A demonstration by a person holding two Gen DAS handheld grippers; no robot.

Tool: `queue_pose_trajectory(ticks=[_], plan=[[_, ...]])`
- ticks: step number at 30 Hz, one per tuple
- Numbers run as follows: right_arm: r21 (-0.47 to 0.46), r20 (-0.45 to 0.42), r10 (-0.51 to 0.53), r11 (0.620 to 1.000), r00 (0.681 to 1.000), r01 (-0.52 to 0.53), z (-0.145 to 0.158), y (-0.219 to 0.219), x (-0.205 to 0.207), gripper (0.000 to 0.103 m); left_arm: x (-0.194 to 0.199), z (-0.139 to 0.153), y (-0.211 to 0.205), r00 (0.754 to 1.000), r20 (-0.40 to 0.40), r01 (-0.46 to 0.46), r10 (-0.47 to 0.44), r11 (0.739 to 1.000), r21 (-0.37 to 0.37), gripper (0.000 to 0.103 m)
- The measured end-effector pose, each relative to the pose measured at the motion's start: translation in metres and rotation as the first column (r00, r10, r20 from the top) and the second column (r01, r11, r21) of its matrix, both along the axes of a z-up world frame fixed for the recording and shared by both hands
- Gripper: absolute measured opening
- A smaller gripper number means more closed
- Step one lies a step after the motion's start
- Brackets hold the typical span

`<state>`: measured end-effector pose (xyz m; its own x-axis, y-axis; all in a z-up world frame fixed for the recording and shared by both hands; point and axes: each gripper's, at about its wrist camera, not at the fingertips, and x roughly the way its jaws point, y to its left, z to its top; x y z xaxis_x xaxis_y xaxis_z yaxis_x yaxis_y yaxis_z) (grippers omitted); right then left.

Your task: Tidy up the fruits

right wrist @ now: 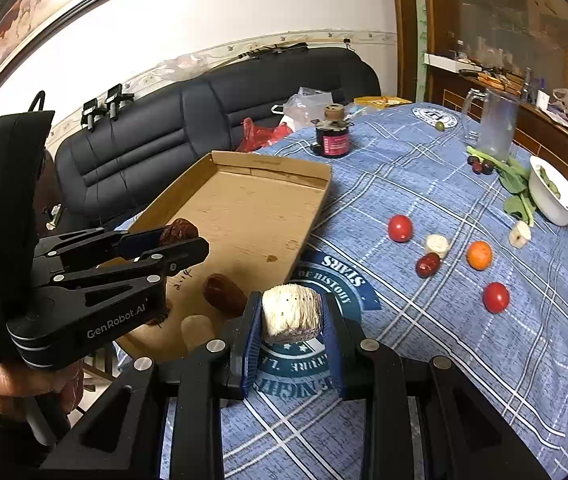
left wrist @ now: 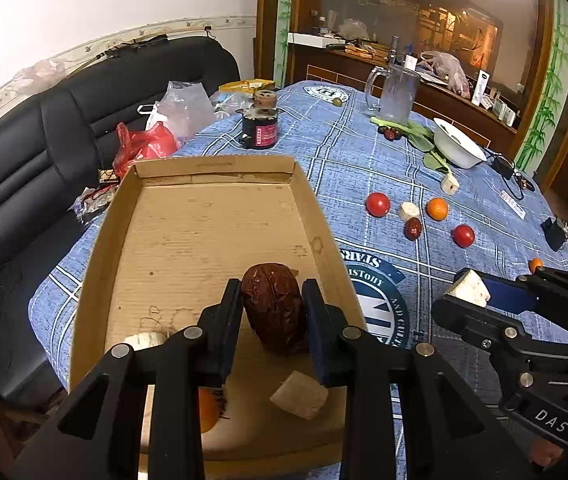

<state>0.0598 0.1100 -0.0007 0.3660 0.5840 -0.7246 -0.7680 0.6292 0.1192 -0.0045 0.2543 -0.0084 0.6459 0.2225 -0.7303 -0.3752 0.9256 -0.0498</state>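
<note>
I work in a living room with a black leather sofa behind the round tabletop, which carries a blue checked cloth. On its near left side lies the shallow brown cardboard tray, with its long axis running away from me.

My left gripper hangs over the near end of this tray and is clamped on a wrinkled dark-red dried date. The date's long axis points forward along the fingers, so I judge it only needs lowering and release.

My right gripper holds a pale round chunk of peeled fruit above the cloth, just right of the tray, so its next move goes leftward.

Tomatoes, small oranges and one more date wait well apart on the right.
</note>
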Motion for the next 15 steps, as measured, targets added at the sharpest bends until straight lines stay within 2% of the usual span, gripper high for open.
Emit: queue_pose_trajectory(ticks=[15], plan=[[-0.008,-0.023,0.026,1.000,0.999,-0.026,-0.010,0.029,0.011,0.028,-0.005,-0.001,0.032,0.999,-0.007,-0.053,0.053,0.998,-0.023,0.028]])
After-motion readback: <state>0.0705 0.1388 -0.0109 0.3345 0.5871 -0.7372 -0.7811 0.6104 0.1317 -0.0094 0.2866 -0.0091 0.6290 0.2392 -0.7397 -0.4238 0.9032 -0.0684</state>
